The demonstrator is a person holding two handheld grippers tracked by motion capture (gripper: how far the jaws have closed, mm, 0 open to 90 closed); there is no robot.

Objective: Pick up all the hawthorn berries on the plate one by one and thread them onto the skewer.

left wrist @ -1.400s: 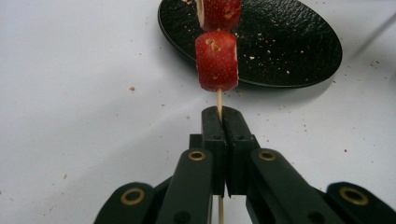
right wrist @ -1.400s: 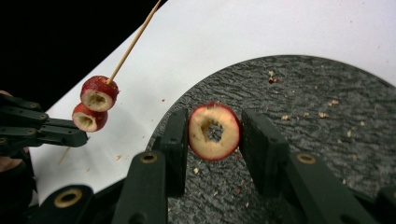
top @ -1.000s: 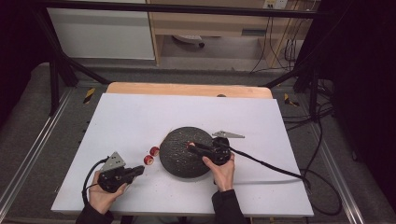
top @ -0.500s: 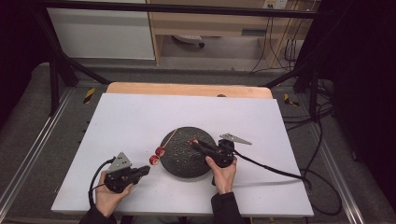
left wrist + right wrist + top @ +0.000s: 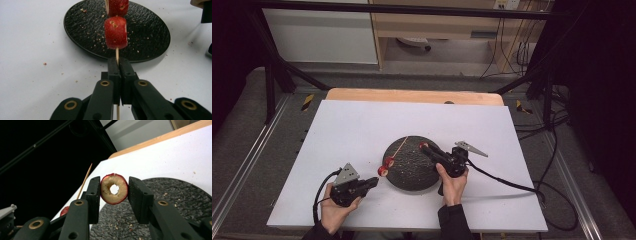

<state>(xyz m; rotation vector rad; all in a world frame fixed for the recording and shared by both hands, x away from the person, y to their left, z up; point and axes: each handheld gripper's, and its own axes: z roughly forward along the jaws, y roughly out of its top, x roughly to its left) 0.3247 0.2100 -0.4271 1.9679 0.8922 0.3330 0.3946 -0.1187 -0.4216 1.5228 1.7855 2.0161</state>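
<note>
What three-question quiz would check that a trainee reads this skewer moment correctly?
1. What does the left gripper clamp?
2. True or false: the red fruit ring in the right gripper is already threaded on the skewer.
3. How many fruit pieces sit on the skewer: A one, B two, C four?

Key
1. The thin wooden skewer, just below its lowest fruit piece.
2. False; the ring is held apart from the skewer, above the black plate.
3. B.

A white board (image 5: 362, 130) covers the table, its wooden edge (image 5: 412, 95) showing at the far side; crumbs (image 5: 45, 63) dot the white surface; beyond stands a wooden shelf unit (image 5: 447, 25); black cables (image 5: 557, 150) trail on the grey floor at right.
</note>
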